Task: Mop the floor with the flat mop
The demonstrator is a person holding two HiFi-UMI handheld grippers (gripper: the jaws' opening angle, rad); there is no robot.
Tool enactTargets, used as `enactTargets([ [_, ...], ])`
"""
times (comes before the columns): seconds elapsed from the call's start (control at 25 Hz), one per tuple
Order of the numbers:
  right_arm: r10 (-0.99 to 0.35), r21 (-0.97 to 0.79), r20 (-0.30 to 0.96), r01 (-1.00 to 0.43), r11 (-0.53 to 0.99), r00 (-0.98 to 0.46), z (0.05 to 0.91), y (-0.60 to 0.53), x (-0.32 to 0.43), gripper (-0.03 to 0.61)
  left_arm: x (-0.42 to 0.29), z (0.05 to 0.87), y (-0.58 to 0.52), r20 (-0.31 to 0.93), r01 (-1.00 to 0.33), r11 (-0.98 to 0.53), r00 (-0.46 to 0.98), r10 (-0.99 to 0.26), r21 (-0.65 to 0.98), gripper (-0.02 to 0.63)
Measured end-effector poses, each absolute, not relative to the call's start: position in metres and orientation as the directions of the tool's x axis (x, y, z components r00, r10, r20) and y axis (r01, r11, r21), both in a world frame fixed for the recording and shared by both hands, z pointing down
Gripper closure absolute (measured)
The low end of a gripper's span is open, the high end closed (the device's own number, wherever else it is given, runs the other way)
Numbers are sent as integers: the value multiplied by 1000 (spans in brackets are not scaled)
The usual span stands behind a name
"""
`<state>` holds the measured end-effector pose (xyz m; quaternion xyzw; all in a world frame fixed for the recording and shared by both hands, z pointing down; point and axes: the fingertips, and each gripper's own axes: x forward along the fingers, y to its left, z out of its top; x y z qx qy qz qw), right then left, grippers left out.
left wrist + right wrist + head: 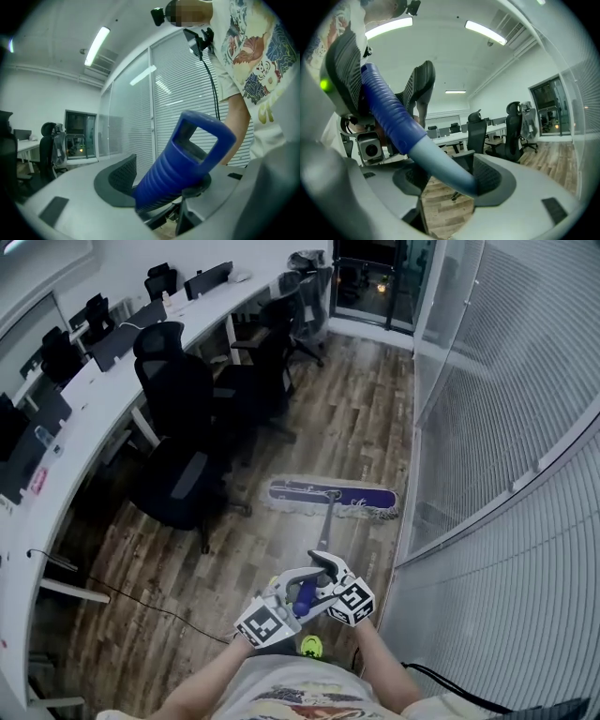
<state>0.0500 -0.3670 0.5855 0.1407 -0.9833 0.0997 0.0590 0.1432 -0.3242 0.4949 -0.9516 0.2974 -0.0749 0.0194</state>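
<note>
The left gripper clamps the grip and the right gripper pinches the pole, so the pad wants flat, even pressure and overlapping strokes.

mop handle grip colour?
Blue, ribbed. The mop handle grip shows best in the left gripper view.

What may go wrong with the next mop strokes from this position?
1. The mop head lies close to the glass partition; a sideways stroke may knock it.
2. The office chair stands just beside it; the mop may catch its legs.
3. A black cable crosses the floor and could snag.
</note>
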Motion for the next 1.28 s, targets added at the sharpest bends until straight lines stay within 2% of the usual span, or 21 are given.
enactTargets([
  [0.28,-202,-184,178,-234,955,-963,575,-277,42,331,135,482,-241,127,-599,-799,789,-601,-58,413],
  [0.64,-218,-158,206,-252,955,-954,584,-219,4,331,96,490,-181,83,-594,-803,798,-596,-50,413],
  [0.96,-193,-148,241,-232,961,-951,594,-212,-21,331,68,495,-177,61,-615,-788,786,-615,-21,413],
  [1.28,-159,-161,196,-192,968,-968,588,-255,-35,331,50,488,-221,56,-622,-782,780,-623,-32,413],
])
